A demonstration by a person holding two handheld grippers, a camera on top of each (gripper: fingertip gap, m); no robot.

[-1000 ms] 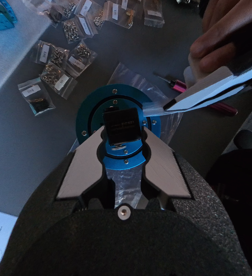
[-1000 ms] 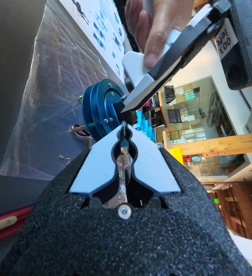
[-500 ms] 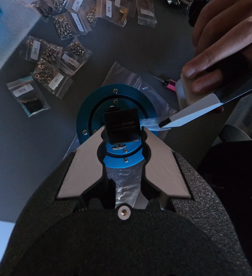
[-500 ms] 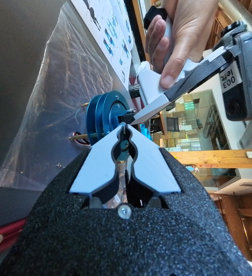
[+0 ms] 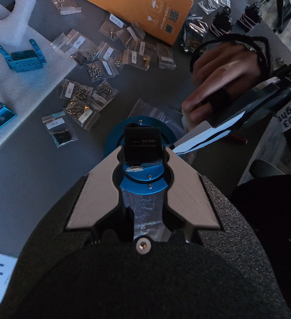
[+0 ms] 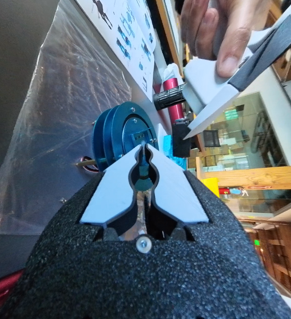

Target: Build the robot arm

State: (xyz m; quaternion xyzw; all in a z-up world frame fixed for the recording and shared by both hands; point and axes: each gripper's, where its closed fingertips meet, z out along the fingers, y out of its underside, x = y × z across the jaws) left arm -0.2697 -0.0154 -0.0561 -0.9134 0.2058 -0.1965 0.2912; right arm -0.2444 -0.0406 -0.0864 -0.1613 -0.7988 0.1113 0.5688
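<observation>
A black motor block [image 5: 142, 144] is pinched by its two flat sides between the jaws of the left gripper [image 5: 142, 150]; it is judged rigid, light and smooth, best held there. Just beyond the jaws lies a blue metal disc [image 5: 144, 189] on a clear plastic bag [image 6: 55, 120]. The right gripper [image 6: 143, 146] has its jaws pressed together at the disc's face, apparently on something thin that cannot be made out. Only the right wrist view shows the block lifted clear of the disc; only the left shows small screw bags [image 5: 82, 110] on the surface [image 5: 29, 172].

Workshop bench, bagged screws [image 5: 94, 72], blue metal brackets [image 5: 23, 58], stocked shelves [image 6: 231, 155] behind glass
</observation>
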